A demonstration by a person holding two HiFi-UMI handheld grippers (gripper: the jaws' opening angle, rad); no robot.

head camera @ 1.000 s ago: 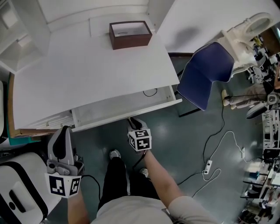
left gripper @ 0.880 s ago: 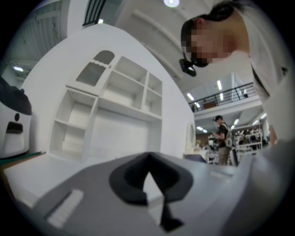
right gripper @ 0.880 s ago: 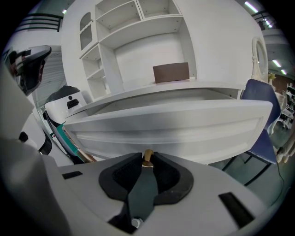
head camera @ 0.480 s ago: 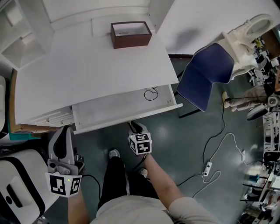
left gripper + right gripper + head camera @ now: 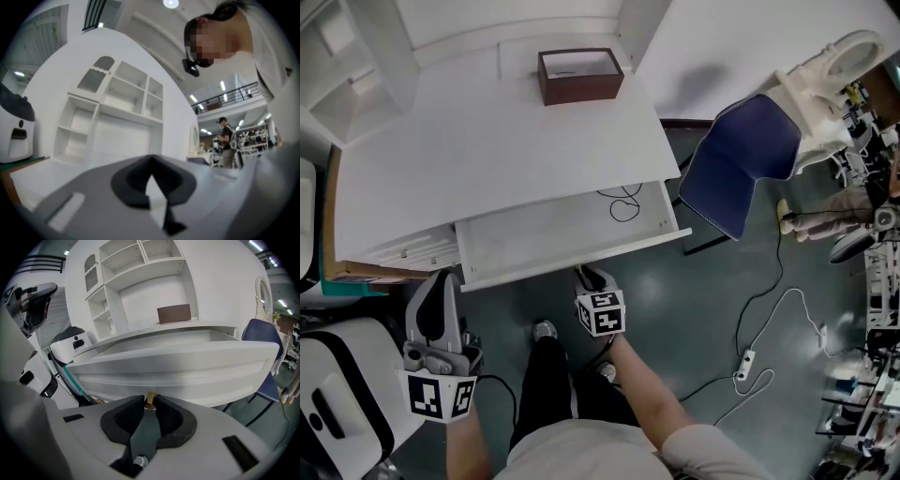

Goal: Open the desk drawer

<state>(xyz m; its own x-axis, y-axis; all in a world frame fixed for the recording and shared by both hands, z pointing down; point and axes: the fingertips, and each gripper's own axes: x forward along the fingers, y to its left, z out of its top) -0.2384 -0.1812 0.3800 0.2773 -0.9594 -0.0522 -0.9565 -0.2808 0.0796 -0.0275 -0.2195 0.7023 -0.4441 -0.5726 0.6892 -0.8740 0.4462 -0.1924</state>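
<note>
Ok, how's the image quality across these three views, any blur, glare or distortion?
Head view: sharp, evenly lit, the white desk top bright. Left gripper view: fisheye, dark corners, a ceiling lamp glaring, the left gripper itself soft. Right gripper view: fisheye bows the white drawer front; the small brass knob in the right gripper looks crisp.

The tabletop [image 5: 487, 159] and its drawer [image 5: 534, 239] are plain white, with a thin black cable [image 5: 623, 202] looped inside. The box [image 5: 581, 91] is dark brown, lined white. The knob [image 5: 150, 399] is brassy. The left tongs [image 5: 441, 278] and right tongs [image 5: 586, 274] are grey and black, with black-and-white square markers. The chair [image 5: 741, 159] is deep blue and the floor [image 5: 703, 300] dark grey-green.
</note>
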